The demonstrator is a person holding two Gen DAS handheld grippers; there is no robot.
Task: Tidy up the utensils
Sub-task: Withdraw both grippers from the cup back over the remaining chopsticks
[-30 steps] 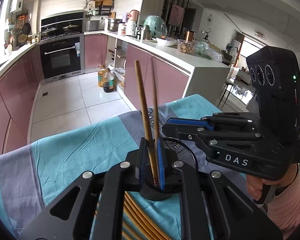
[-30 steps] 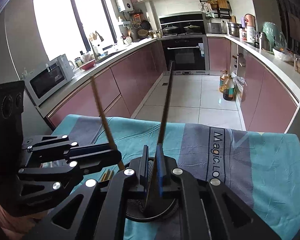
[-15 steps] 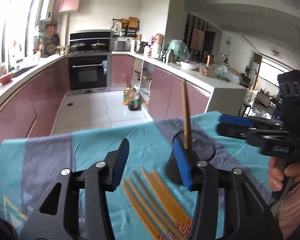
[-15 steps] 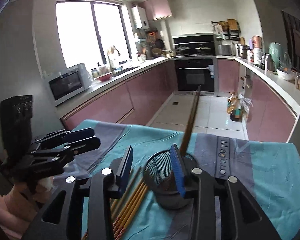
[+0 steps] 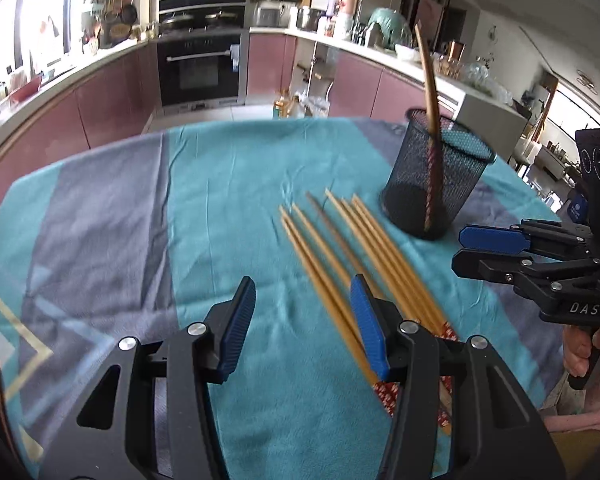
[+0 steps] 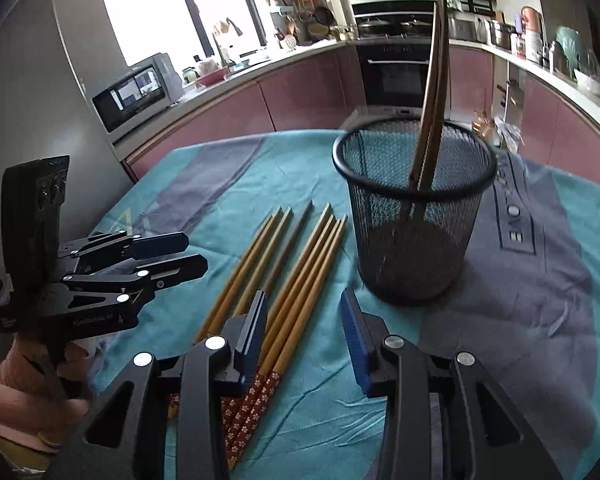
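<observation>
**Two chopsticks stand in the mesh cup, and the row beside it waits its turn**

While the black mesh holder (image 6: 414, 208) stands upright on the cloth-covered surface (image 5: 228, 184), it gives everything else its place. Two dark chopsticks (image 6: 430, 120) stand inside it, tips down on its base, tops leaning against the far rim, which is how loose sticks come to rest in a wide cup. Just beside the holder, on its window side, a row of bamboo chopsticks (image 6: 296, 264) lies flat and roughly parallel, pointed ends toward the far edge of the surface and red patterned handles toward the person. Set out that way, each handle end is the nearest part to pick up, and the trip into the cup is short.

The right gripper (image 6: 304, 332) hangs on the near side of the holder, over the handle half of the row, its blue pads apart with nothing between them; a few sticks pass under the gap, untouched. The left gripper (image 5: 302, 320) is further from the holder, over the outer sticks of the row, its jaws likewise parted and empty. Both point down at a slant toward the cloth, which suits reaching for a thin stick lying flat.

By my reading, the job is early: two sticks are stowed, and about eight remain on the cloth. The next pick probably means closing on a single stick near its patterned end without dragging its neighbours, which lie touching or nearly so.
</observation>
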